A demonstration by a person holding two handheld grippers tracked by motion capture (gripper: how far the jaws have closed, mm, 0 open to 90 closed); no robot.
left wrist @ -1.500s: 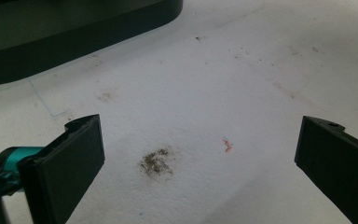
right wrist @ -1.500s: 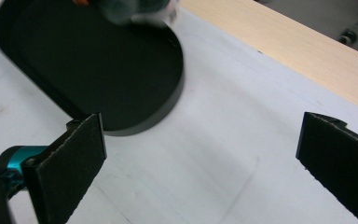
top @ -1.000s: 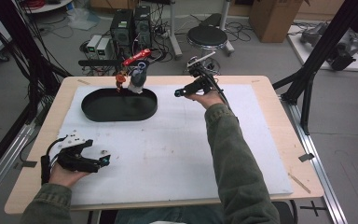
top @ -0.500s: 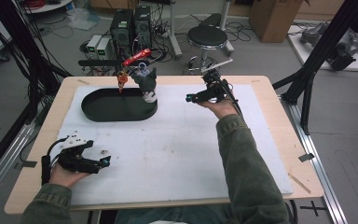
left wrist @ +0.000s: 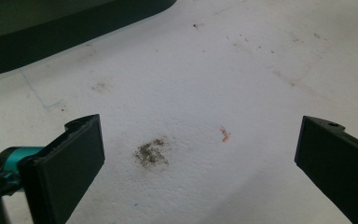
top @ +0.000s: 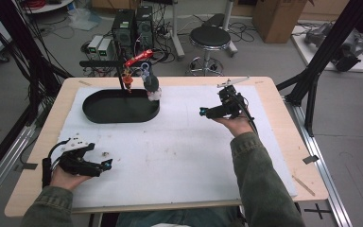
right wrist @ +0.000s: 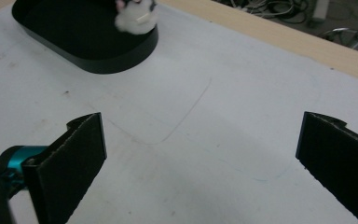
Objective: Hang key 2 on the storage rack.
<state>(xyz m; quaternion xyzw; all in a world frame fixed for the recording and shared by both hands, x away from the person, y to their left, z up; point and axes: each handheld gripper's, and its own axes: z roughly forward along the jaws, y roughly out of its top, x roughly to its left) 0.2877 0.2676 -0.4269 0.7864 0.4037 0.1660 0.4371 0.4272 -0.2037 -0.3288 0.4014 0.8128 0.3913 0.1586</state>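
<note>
A black oval tray (top: 120, 106) lies at the far left of the white mat. A small grey-and-white object (top: 151, 86) is at the tray's far right rim, below a red arm (top: 139, 57) on a black stand; whether it hangs or rests there I cannot tell. In the right gripper view it is a white fluffy lump (right wrist: 135, 19) over the tray (right wrist: 88, 44). My right gripper (top: 203, 112) (right wrist: 200, 123) is open and holds nothing, right of the tray, pointing left. My left gripper (top: 105, 164) (left wrist: 199, 128) is open over bare mat near the front left.
A brown smudge (left wrist: 150, 153) and a small orange speck (left wrist: 224, 135) mark the mat between the left jaws. The tray's edge (left wrist: 51, 32) lies beyond them. The wooden table edge (right wrist: 279, 39) runs behind the mat. Computers, cables and a stool (top: 210, 38) stand on the floor beyond.
My right gripper has drawn back to the right and toward the person, away from the tray. The grey-and-white object has shifted slightly right. The left gripper has stayed put.
</note>
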